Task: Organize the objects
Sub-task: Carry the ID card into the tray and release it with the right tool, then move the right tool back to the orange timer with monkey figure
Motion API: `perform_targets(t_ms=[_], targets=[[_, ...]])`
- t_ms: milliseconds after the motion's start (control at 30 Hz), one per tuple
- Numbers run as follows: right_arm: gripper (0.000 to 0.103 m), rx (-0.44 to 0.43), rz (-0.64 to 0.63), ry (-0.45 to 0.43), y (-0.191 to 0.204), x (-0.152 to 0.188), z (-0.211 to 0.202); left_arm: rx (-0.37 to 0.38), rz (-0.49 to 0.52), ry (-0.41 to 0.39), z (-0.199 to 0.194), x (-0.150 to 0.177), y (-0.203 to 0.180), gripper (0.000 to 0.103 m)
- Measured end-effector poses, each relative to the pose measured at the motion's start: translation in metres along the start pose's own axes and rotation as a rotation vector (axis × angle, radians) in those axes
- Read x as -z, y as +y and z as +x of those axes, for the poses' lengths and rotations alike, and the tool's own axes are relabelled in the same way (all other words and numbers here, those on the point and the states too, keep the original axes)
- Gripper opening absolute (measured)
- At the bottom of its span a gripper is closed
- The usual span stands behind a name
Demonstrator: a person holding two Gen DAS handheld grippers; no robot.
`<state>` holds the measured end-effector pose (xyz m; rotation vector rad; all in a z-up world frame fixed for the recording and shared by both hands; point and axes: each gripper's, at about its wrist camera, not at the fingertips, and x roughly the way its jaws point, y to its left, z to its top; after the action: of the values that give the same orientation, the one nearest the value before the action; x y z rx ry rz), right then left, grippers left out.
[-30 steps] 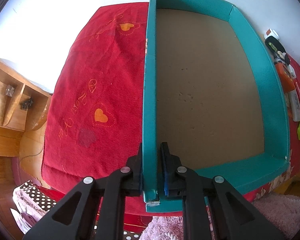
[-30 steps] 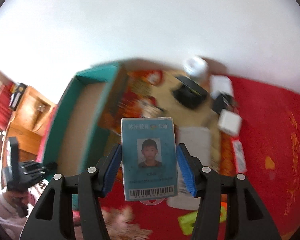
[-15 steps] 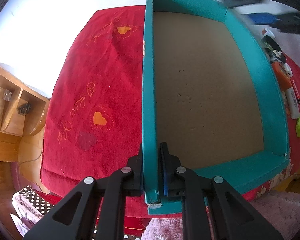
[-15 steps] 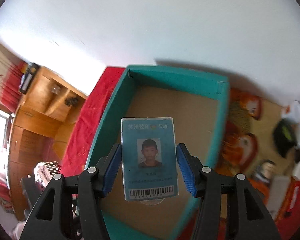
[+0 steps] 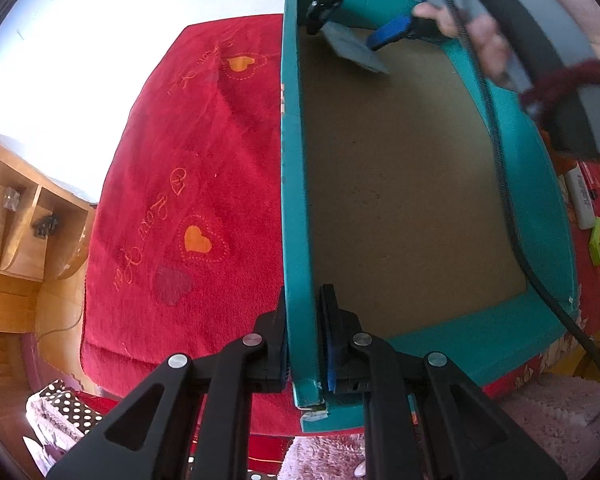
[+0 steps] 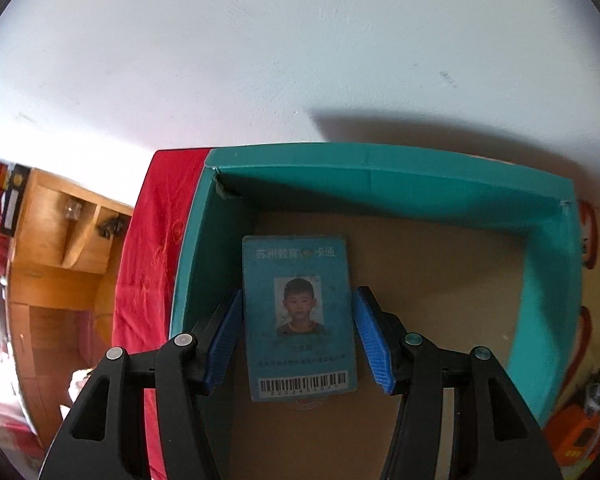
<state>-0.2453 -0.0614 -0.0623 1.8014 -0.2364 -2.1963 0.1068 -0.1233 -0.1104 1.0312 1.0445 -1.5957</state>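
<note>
Plush red cloth (image 5: 188, 152), cardboard box (image 5: 400, 200)

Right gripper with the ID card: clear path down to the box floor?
Probably yes. The right gripper, shut on the ID card, hangs over the bare brown floor of the teal box; nothing lies beneath. The left gripper clamps the side wall, out of its way.

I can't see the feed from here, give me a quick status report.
Left hand-held gripper clamped on teal box wall. Right hand-held gripper holding ID card over the box's far corner. Box floor bare, nothing in the way.
</note>
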Motion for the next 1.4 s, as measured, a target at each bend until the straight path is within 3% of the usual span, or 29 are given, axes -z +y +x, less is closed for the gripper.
perform_targets(t_ms=[167,333,467,633,900,1133,1233,1400], targets=[[0.058,0.018,-0.047,-0.022,-0.002,0.0,-0.009,0.004,-0.018,-0.007,0.002,0.002,0.007,0.011],[0.057,0.037,-0.223,-0.019,-0.003,0.016,-0.028,-0.005,-0.077,-0.019,0.002,0.005,0.009,0.011],[0.03,0.065,-0.344,0.019,-0.003,0.037,-0.026,-0.013,-0.115,-0.027,0.002,0.005,0.004,0.011],[0.023,0.044,-0.382,0.058,-0.005,0.051,-0.015,-0.018,-0.138,-0.032,0.004,0.006,0.008,0.011],[0.023,0.063,-0.408,0.011,0.007,0.048,-0.013,-0.025,-0.217,-0.049,0.0,-0.005,-0.009,0.011],[0.023,0.036,-0.342,-0.011,-0.001,0.041,-0.017,-0.033,-0.299,-0.071,-0.01,-0.009,-0.016,0.011],[0.025,0.003,-0.307,-0.031,-0.014,0.046,-0.039,-0.025,-0.314,-0.075,-0.011,-0.005,-0.019,0.011],[0.036,-0.019,-0.315,-0.105,-0.031,0.068,-0.089,-0.027,-0.386,-0.094,-0.012,-0.006,-0.021,0.011]])
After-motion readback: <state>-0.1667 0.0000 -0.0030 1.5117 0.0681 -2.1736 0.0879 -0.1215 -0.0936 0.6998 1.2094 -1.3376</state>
